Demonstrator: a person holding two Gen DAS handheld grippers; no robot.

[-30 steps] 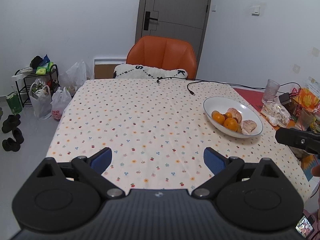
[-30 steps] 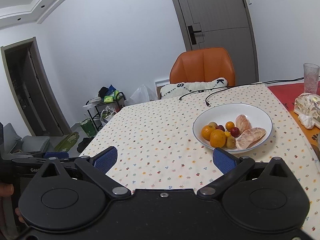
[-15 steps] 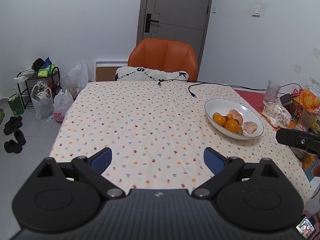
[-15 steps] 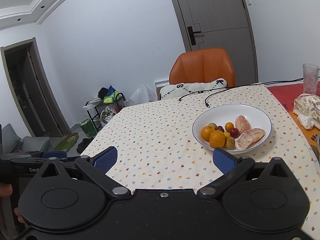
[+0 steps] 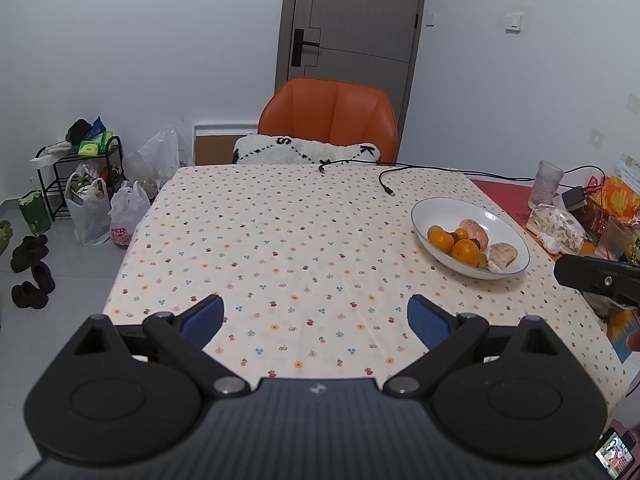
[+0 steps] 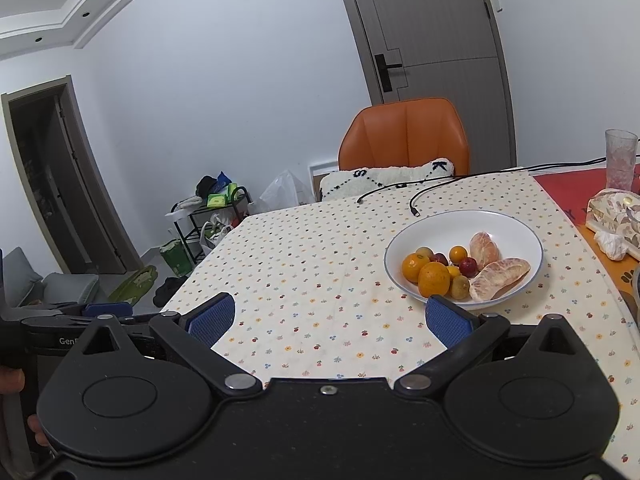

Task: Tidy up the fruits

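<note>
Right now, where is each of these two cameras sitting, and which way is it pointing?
Left wrist view: sits on the left gripper, looking across the table at the orange chair; the right gripper shows at the right edge.
Right wrist view: sits on the right gripper, aimed toward the bowl; the left gripper and fingers show at left.
Shared: bowl, chair, door.

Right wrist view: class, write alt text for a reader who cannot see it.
A white bowl of mixed fruit, with oranges and peeled citrus segments, sits on a flower-print tablecloth. The open right tongs are empty in the foreground, short of the bowl. An orange chair stands at the table's far end.
</note>
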